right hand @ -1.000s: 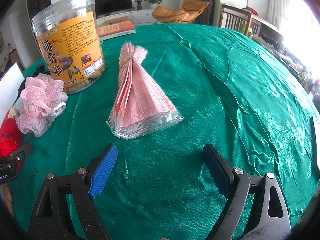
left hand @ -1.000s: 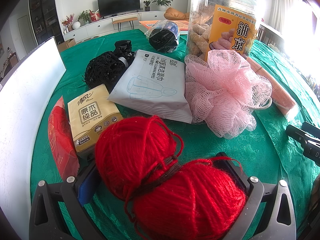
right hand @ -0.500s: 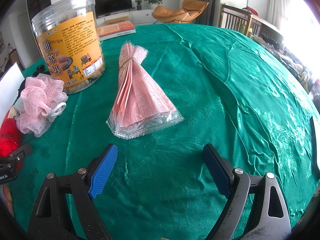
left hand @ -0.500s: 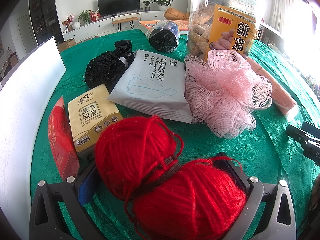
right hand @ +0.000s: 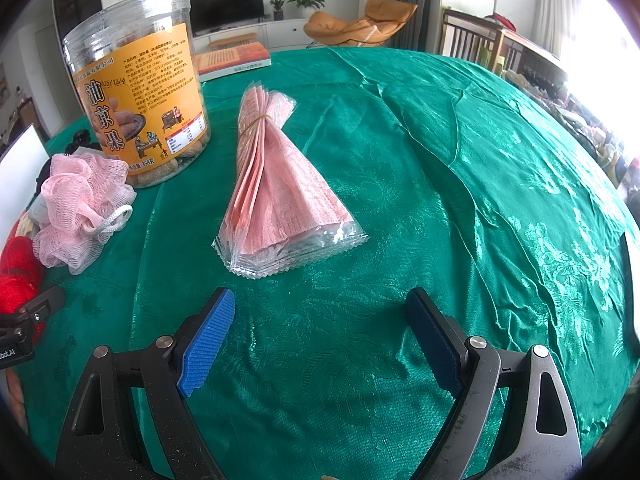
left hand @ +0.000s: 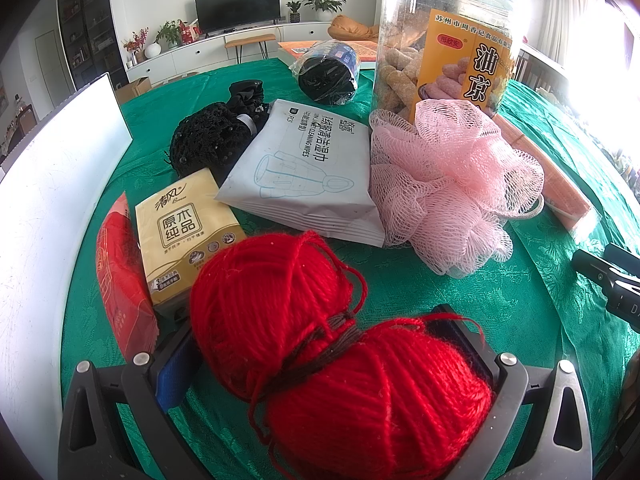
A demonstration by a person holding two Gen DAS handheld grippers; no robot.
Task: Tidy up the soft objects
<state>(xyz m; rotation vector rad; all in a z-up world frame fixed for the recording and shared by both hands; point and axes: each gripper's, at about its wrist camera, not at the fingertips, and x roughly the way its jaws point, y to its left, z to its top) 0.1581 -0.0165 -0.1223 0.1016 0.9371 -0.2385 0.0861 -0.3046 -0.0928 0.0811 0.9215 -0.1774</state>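
The left tongs (left hand: pixel 320 356) are pinching the red yarn (left hand: pixel 340 344), a skein of 2 joined balls bound at the waist by a dark strand, with a blue pad showing at the left side and the other finger pressed against the right ball. The yarn fills the lower middle of the left wrist view, and whether it rests on the surface (right hand: pixel 440 160) or is held just above it cannot be told. The right tongs (right hand: pixel 320 336) are spread wide, with nothing between the 2 blue pads, over bare green cloth. Just beyond the yarn, on the left, a yellow tissue pack (left hand: pixel 186 236) lies beside a red packet (left hand: pixel 120 276), the 2 touching along their long edges. A white wipes pack (left hand: pixel 304 176) lies behind the tissue pack, its far corner overlapping a black net item (left hand: pixel 208 142). A pink mesh sponge (left hand: pixel 448 188) sits just right of the wipes pack and touches the base of a tall clear snack jar (left hand: pixel 444 40) with an orange label. A dark roll in clear wrap (left hand: pixel 328 72) lies farther back. In the right wrist view, a banded bundle of pink packets (right hand: pixel 280 188) lies ahead of the right tongs, near the jar, and a book (right hand: pixel 232 60) lies at the far edge. A white board (left hand: pixel 52 208) stands along the left side.
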